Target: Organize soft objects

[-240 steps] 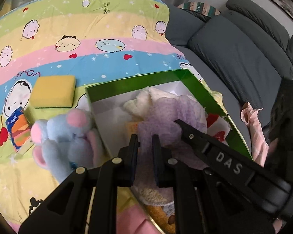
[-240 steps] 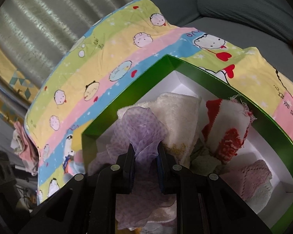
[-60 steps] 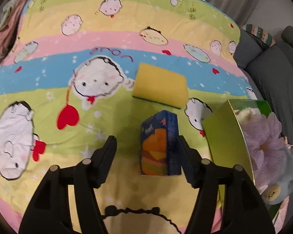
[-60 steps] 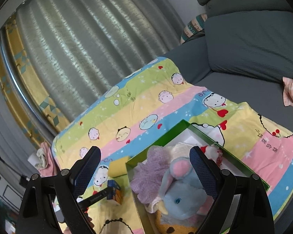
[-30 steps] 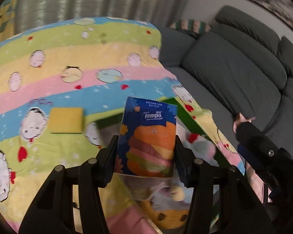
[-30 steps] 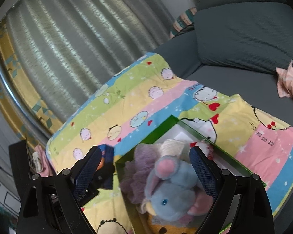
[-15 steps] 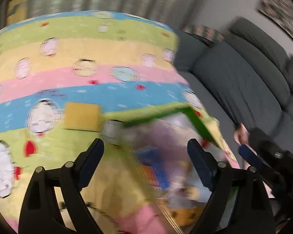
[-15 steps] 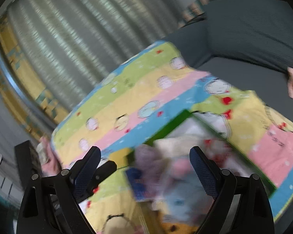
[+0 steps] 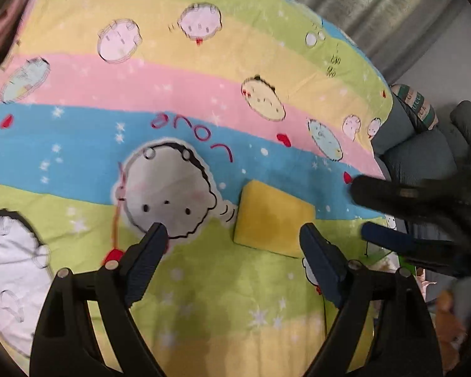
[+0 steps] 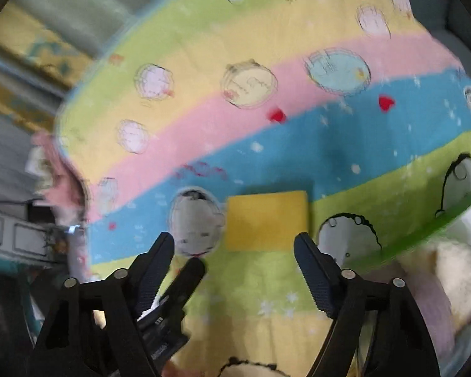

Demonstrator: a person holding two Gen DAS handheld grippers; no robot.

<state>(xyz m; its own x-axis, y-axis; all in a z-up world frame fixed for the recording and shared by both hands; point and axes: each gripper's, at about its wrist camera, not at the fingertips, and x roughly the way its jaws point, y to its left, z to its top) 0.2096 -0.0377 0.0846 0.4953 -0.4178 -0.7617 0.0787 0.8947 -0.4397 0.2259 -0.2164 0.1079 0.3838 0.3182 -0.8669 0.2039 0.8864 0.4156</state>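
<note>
A yellow sponge (image 9: 273,220) lies flat on the striped cartoon blanket (image 9: 204,94), just beyond both grippers. My left gripper (image 9: 232,238) is open and empty, its tips short of the sponge's near edge. My right gripper (image 10: 234,245) points down at the same sponge (image 10: 267,220); its jaws are closing with nothing pressed between them. From the left wrist view the right gripper (image 9: 361,209) comes in from the right, beside the sponge. One of the left gripper's fingers (image 10: 188,279) shows low left in the right wrist view. The picture is motion-blurred.
The green box (image 10: 424,229) stands to the right of the sponge, with a cream towel (image 10: 449,270) and other soft things inside. A grey sofa (image 9: 424,154) lies beyond the blanket's right edge. Pink cloth (image 10: 53,163) hangs off the left edge.
The left gripper let the tissue pack go into the green box and now stands open. Both grippers swung left and down from the box to the yellow sponge.
</note>
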